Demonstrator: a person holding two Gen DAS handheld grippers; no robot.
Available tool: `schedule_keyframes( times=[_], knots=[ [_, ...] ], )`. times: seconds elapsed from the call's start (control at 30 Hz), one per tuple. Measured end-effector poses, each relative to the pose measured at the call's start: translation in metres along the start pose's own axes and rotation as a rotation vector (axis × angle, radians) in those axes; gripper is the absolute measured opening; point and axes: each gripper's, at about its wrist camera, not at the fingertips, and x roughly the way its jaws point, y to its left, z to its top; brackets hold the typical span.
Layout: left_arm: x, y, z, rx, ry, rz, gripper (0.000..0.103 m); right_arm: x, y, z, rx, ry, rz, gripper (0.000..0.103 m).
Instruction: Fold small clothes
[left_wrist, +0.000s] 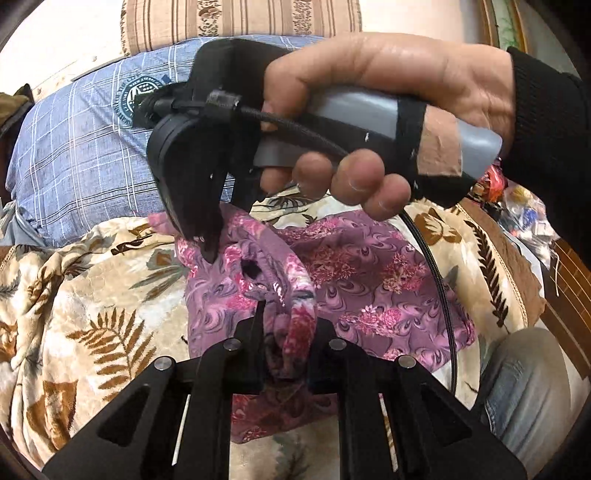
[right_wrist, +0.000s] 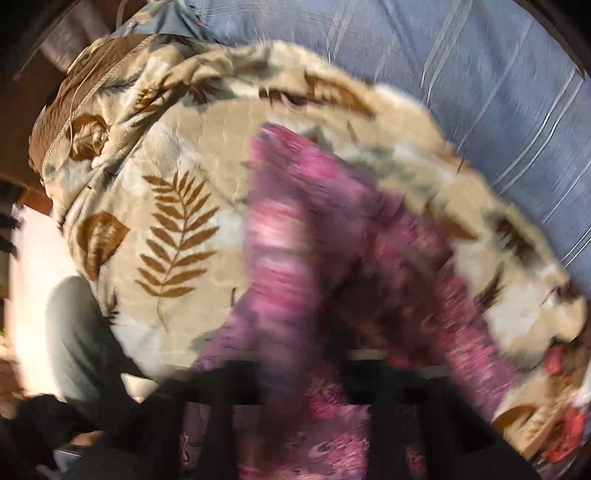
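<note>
The left hand-held gripper (left_wrist: 288, 332) is clenched on a bunched fold of the purple floral garment (left_wrist: 369, 273), which lies spread on the leaf-print blanket (left_wrist: 92, 295) toward its middle. Farther out, the right hand-held gripper (left_wrist: 212, 251), gripped by a hand (left_wrist: 369, 110), pinches the garment's far edge, with the blue checked sheet (left_wrist: 74, 147) behind.

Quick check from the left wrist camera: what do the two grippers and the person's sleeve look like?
Left gripper: black linkage arms with round silver pins. Right gripper: black head and fingers, grey handle wrapped in black and tan tape, black braided cable trailing down. The sleeve is black ribbed knit.
</note>
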Motion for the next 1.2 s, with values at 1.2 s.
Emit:
schedule_keyframes(
  times=[1.2],
  knots=[
    [0.092,-0.168,-0.002,0.262,0.26,-0.37,0.015,0.038,-0.236,-0.227,0.728,-0.533,0.61,0.015]
  ],
)
